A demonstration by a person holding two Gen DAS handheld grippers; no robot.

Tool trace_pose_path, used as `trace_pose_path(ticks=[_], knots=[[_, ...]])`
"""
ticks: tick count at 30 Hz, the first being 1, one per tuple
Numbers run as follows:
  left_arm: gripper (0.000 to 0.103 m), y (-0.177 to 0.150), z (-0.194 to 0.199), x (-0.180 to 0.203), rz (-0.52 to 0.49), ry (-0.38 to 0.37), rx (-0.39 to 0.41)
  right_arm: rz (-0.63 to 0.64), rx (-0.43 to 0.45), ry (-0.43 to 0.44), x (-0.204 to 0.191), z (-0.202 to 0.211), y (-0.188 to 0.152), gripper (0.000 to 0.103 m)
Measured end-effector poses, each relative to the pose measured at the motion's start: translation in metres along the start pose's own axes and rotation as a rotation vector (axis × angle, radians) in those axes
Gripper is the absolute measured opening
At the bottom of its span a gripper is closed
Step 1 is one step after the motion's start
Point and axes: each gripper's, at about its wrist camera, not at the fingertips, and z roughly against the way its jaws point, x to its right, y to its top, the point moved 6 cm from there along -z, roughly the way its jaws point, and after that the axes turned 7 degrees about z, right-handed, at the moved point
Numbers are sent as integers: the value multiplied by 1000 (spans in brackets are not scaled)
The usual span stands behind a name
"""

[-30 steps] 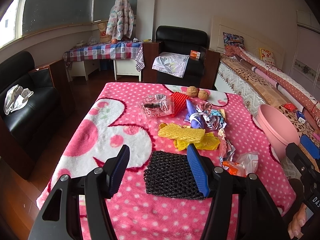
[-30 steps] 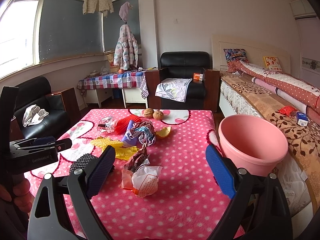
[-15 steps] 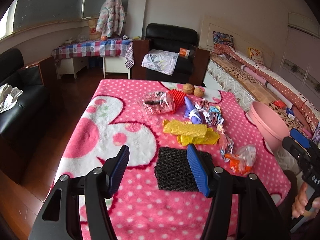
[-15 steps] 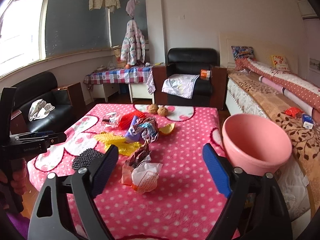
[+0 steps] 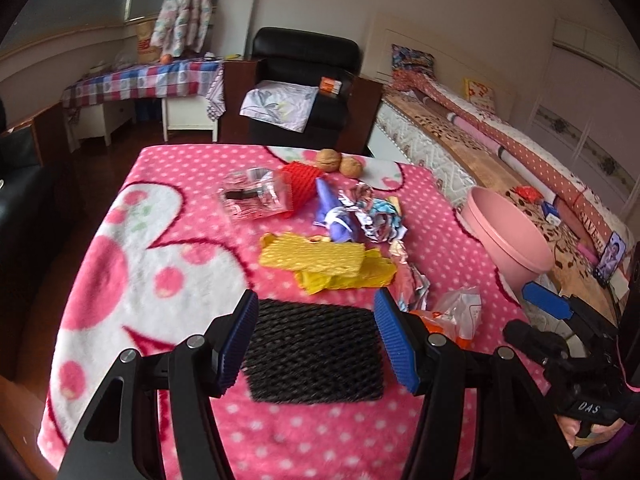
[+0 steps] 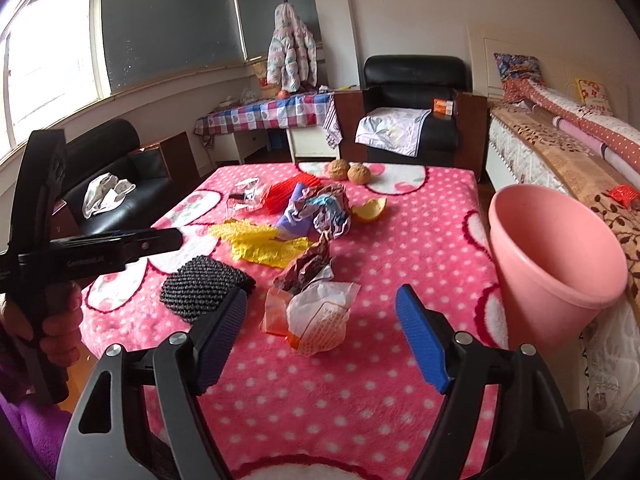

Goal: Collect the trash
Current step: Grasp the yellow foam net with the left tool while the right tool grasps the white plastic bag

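Trash lies on a pink polka-dot table point(image 5: 132, 248). A black foam net point(image 5: 316, 356) lies between the open pads of my left gripper point(image 5: 316, 336), which hovers over it. Beyond it are a yellow foam net point(image 5: 316, 258), purple and foil wrappers point(image 5: 352, 216), a red net point(image 5: 300, 184), a clear plastic pack point(image 5: 252, 196) and two walnuts point(image 5: 340, 162). My right gripper point(image 6: 320, 332) is open and empty, just short of a clear bag with orange print point(image 6: 320, 320). A pink bin point(image 6: 556, 268) stands off the table's right edge.
A bed point(image 6: 568, 148) runs along the right, behind the bin. A black armchair point(image 6: 412, 108) stands past the table's far end, a black sofa point(image 6: 104, 184) on the left. An orange peel point(image 6: 370, 208) lies near the wrappers.
My left gripper has moved right and forward, so the black net now sits between its pads. My right gripper has come lower and closer to the clear bag. Both stay open.
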Motion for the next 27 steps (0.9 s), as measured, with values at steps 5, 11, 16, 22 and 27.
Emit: trace_pose_path(ticks=[5,11,16,22,27], knots=[[59,7,-22,11,-42,13,-18,-2,-43,32,-1,-13,-4,69],[58,14,-44,16,-70,23,-40,23,-94,66,-7,-31,-7,64],[56,16,-56,18,-101,37,-41,27,-141,85,-8,-43,-11,52],[25,13,-70,15,-148,95,-58,-4,-152,121,-2,-45,-15,38],[3,9,-73,3,-111,96,-76,-14,-143,134,0,-44,-15,35]])
